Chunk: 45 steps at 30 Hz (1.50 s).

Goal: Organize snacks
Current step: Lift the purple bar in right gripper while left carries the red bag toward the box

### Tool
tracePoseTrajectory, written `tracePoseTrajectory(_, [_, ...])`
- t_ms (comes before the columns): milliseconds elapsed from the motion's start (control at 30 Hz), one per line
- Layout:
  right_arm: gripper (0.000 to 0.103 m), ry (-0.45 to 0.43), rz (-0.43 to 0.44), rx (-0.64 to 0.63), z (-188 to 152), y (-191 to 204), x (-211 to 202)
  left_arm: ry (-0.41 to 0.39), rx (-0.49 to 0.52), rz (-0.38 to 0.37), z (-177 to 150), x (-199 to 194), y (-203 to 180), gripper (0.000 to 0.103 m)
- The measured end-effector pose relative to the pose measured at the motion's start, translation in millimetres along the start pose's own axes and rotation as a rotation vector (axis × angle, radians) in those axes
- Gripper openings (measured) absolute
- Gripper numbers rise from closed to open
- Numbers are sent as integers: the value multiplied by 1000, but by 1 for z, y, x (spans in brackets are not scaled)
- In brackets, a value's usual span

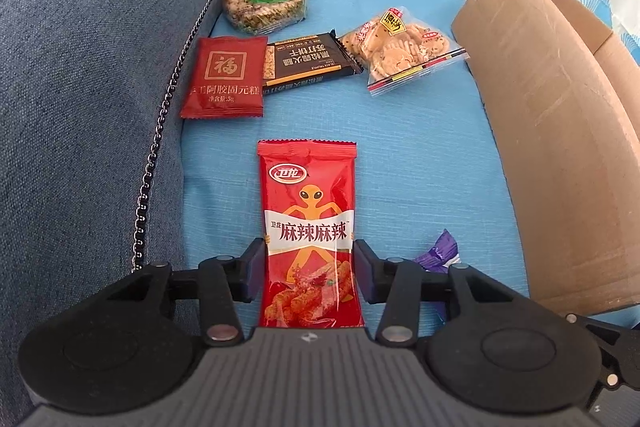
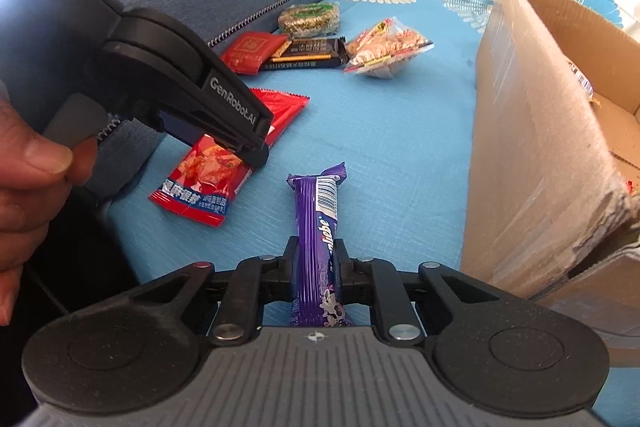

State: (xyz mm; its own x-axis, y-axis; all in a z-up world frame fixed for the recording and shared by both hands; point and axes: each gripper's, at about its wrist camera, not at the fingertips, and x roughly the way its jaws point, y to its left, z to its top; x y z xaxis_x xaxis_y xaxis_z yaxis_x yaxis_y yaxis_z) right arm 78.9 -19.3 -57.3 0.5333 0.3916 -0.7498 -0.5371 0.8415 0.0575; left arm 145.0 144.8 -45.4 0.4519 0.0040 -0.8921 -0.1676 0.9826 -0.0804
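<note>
My left gripper pinches the red spicy-strip packet by its sides, both pads pressed against the lower half of the wrapper. My right gripper pinches the purple bar near its lower end, fingers tight on either side.

I take the cardboard box as my landmark. It stands open on the blue patterned sheet, and something with a printed label shows inside it in the right view, too little to identify. The purple bar is just beside the box's near wall, pointing along it. The red packet is a little farther from the box, on the side away from it, with the purple bar's end between the two.

Farther along the sheet from the box lie four more snacks: a clear bag of biscuits nearest the box, then a dark cracker pack touching it, a red square sachet overlapping the dark pack's edge, and a round green-labelled cake beyond them.

The grey cushion borders the sheet opposite the box. In the right view my left gripper reaches in from that side, its packet's back face showing.
</note>
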Motion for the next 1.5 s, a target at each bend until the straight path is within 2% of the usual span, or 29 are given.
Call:
tracePoseTrajectory(367, [16, -97, 4, -41, -1, 3, -35, -82, -30, -34, -4, -16, 6, 50])
tracePoseTrajectory(600, [16, -180, 39, -120, 6, 4, -69, -274, -88, -119, -15, -46, 18, 49])
tracePoseTrajectory(700, [16, -202, 55, -115, 7, -2, -81, -357, -121, -164, -20, -59, 25, 49])
tracePoseTrajectory(867, [16, -262, 104, -100, 20, -16, -110, -443, -165, -226, -24, -75, 32, 49])
tracePoseTrajectory(967, [16, -296, 117, -99, 33, -29, -126, -464, -186, -252, -23, -79, 35, 49])
tracePoseTrajectory(1167, [16, -409, 84, -90, 56, -75, -150, -506, -198, -244, -29, -86, 37, 49])
tracePoseTrajectory(1300, [16, -460, 66, 38, 46, -114, -141, -527, -208, -215, -32, -89, 36, 49])
tracePoseTrajectory(1400, [16, -464, 61, 147, 33, -135, -133, -545, -208, -193, -33, -91, 33, 49])
tracePoseTrajectory(1500, [16, -522, 37, 154, 32, -143, -135, -564, -199, -185, -36, -94, 27, 49])
